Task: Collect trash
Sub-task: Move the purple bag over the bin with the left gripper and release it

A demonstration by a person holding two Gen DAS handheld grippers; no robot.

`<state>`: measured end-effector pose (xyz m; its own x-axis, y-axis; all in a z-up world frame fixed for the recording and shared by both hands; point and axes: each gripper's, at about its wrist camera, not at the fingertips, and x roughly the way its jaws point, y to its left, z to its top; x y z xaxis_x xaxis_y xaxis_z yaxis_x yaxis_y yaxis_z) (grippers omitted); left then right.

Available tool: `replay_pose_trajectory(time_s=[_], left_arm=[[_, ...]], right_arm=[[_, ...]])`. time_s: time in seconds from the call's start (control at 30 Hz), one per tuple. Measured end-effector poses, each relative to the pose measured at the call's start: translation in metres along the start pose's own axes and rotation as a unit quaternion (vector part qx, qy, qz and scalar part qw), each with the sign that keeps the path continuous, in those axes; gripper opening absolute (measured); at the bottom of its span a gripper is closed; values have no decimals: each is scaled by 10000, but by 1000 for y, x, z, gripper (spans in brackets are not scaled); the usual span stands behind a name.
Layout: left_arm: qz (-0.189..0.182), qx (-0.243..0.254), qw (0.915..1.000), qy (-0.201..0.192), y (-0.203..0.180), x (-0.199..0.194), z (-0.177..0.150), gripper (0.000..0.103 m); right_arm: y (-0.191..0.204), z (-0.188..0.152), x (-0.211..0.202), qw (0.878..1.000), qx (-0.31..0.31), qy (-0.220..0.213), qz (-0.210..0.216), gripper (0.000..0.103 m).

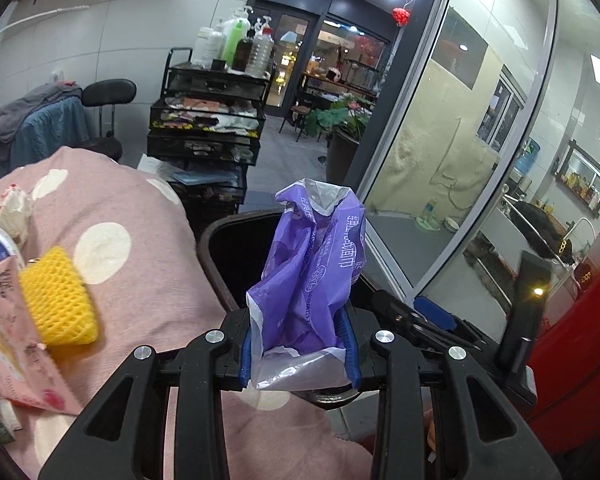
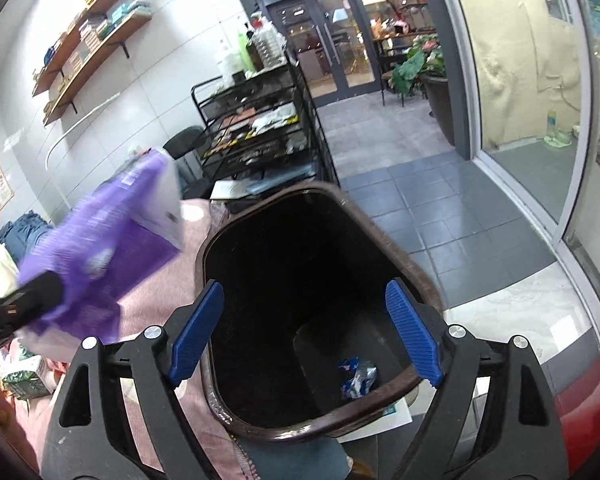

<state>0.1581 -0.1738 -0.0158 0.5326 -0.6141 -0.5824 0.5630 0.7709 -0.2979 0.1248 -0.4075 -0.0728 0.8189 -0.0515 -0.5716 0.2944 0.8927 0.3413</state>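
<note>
Left claw (image 1: 300, 344) clamped on purple wrapper (image 1: 312, 264), right claw (image 2: 306, 334) spread wide above bin (image 2: 380, 216)

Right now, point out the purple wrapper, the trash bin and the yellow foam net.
purple wrapper (image 1: 312, 280): left wrist view, middle of the crumpled plastic.
trash bin (image 2: 388, 236): right wrist view, brown rim on its right side.
yellow foam net (image 1: 58, 298): left wrist view, mesh centre.
</note>
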Motion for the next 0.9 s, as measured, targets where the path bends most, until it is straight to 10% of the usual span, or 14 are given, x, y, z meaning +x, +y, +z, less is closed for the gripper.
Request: replay_pose_trajectory(time_s=[0.47,0.77,0.9], left_arm=[[83,79,9966,814,-12,60,6,37],[147,202,9955,913,-17,73,4,86],[150,388,9954,864,-21,72,4,91]], right_arm=[[-17,2,-21,9991,158,-193,-346,85],[-29,10,-36,9961,321,-533,-618,88],[-32,12,-37,9956,381,-550,-660,89]])
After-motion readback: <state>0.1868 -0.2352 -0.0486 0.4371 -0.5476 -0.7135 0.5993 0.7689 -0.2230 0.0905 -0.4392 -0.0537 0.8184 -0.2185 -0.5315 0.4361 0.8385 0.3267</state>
